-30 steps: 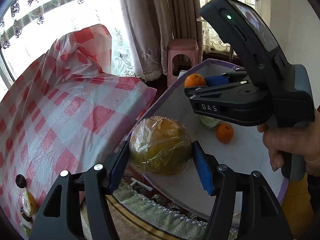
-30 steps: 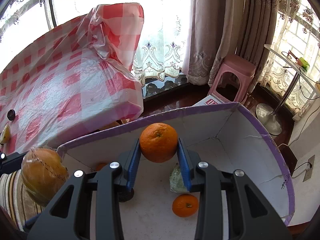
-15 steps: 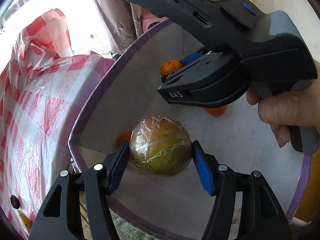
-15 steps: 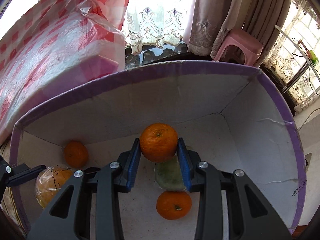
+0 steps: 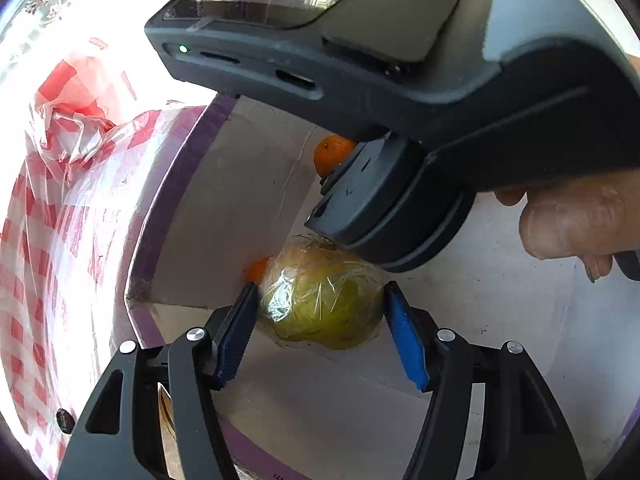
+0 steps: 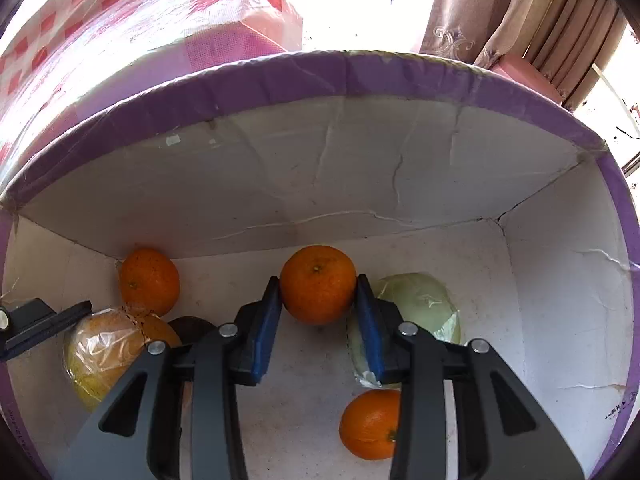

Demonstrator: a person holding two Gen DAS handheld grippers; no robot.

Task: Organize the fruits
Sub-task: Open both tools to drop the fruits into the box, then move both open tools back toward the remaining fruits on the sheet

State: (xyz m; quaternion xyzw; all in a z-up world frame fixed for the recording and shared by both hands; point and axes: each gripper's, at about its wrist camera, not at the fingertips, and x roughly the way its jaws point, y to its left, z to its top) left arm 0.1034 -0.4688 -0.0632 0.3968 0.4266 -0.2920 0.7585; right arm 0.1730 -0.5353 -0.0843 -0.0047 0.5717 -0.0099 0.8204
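We read no legible writing. Our left gripper (image 5: 318, 326) pinches the film-wrapped fruit (image 5: 322, 296) low in the box's (image 6: 360, 76) left corner, near a loose orange (image 6: 149, 281). Our right gripper (image 6: 318, 320) clamps an orange (image 6: 318, 284) mid-box, beside a pale green fruit (image 6: 416, 304); bare floor lies toward the right wall.
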